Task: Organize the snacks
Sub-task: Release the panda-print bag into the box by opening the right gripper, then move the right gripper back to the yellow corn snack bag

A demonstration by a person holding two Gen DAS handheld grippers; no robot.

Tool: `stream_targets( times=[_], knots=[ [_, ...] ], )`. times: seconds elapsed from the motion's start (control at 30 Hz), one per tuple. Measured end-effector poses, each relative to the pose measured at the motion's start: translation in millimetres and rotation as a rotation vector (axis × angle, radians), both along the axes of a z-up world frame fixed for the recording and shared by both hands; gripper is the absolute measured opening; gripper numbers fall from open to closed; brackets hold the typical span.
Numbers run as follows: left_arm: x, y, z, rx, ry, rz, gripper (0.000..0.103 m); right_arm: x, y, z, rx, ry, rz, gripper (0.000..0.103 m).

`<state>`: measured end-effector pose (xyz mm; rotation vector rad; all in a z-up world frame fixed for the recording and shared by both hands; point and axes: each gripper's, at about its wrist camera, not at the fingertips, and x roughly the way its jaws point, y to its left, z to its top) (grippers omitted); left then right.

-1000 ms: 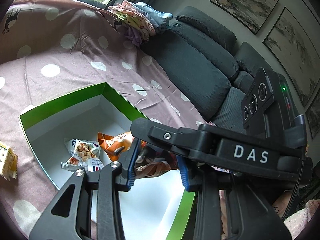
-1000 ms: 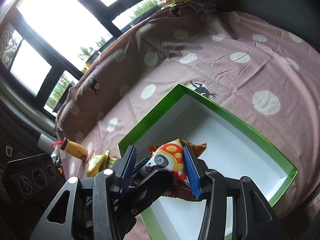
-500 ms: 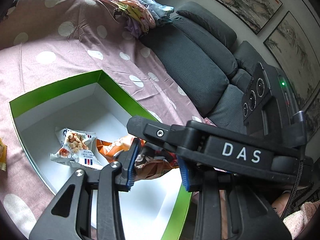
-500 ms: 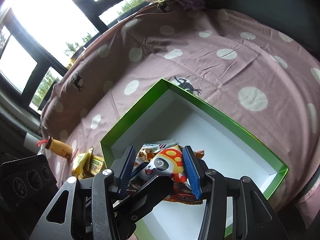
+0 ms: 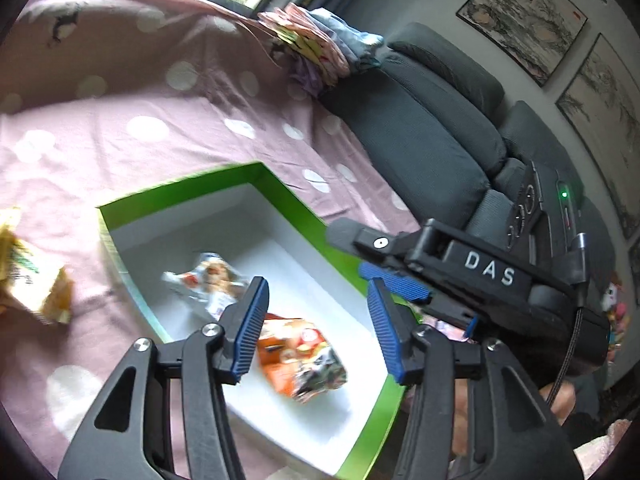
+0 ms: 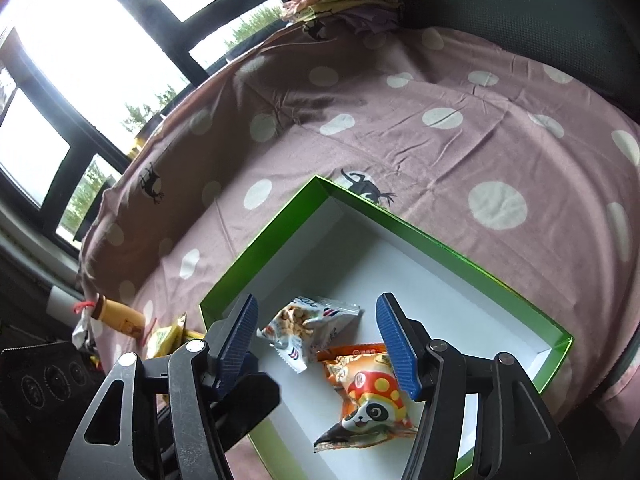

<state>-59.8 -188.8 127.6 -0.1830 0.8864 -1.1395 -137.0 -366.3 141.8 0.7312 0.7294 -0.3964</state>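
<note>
Far left on the pink dotted cloth [image 5: 160, 128], outside the box: a yellow snack packet [image 5: 28, 276], blurred, lying flat; in the right wrist view, a yellow packet [image 6: 168, 334] just beside the box's left corner, with a small yellow bottle [image 6: 116, 316] on its side next to it. Then the green-rimmed white box [image 5: 280, 184], open-topped, resting on the cloth. Inside, toward its left: a silver peanut packet [image 6: 308, 326], lying flat on the white floor. Just right of that, touching or overlapping its edge: an orange panda-and-mushroom packet [image 6: 368, 400], also flat on the box floor, clear of all pads. Above the box, the left gripper [image 5: 316, 328], jaws opening, blue pads apart with nothing pressed between them, the orange packet seen below through the gap. Right gripper [image 6: 320, 344] likewise opening, pads spread wide over both packets, gripping nothing. Further right, beyond the box: a dark grey sofa [image 5: 432, 132], folded clothes [image 5: 320, 48] stacked at its near end, framed paintings [image 5: 524, 20] on the wall.
</note>
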Motion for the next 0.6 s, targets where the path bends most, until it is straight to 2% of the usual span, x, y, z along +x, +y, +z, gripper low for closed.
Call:
stream_targets(
  times=[0.07, 0.1, 0.13, 0.2, 0.47, 0.6],
  knots=[
    [0.0, 15.8, 4.4, 0.027, -0.025, 0.05, 0.063, 0.5, 2.1, 3.7, -0.014, -0.023, 0.0, 0.063],
    [-0.1, 25.8, 6.4, 0.039, -0.037, 0.082, 0.065, 0.7, 3.9, 5.6, -0.021, -0.035, 0.0, 0.068],
    [0.5, 35.6, 7.4, 0.05, -0.045, 0.113, 0.07, 1.1, 5.9, 7.5, -0.028, -0.048, -0.001, 0.078],
    [2.0, 56.3, 9.6, 0.085, -0.064, 0.191, 0.076, 2.2, 10.2, 11.0, -0.041, -0.085, 0.012, 0.085],
    [7.4, 142.6, -2.1, 0.259, -0.121, 0.546, 0.085, 11.1, 32.3, 22.8, -0.054, -0.197, 0.082, 0.086],
    [18.0, 183.5, -17.4, 0.301, -0.092, 0.678, 0.088, 20.7, 45.7, 23.6, -0.015, -0.254, 0.144, 0.087]
  ],
)
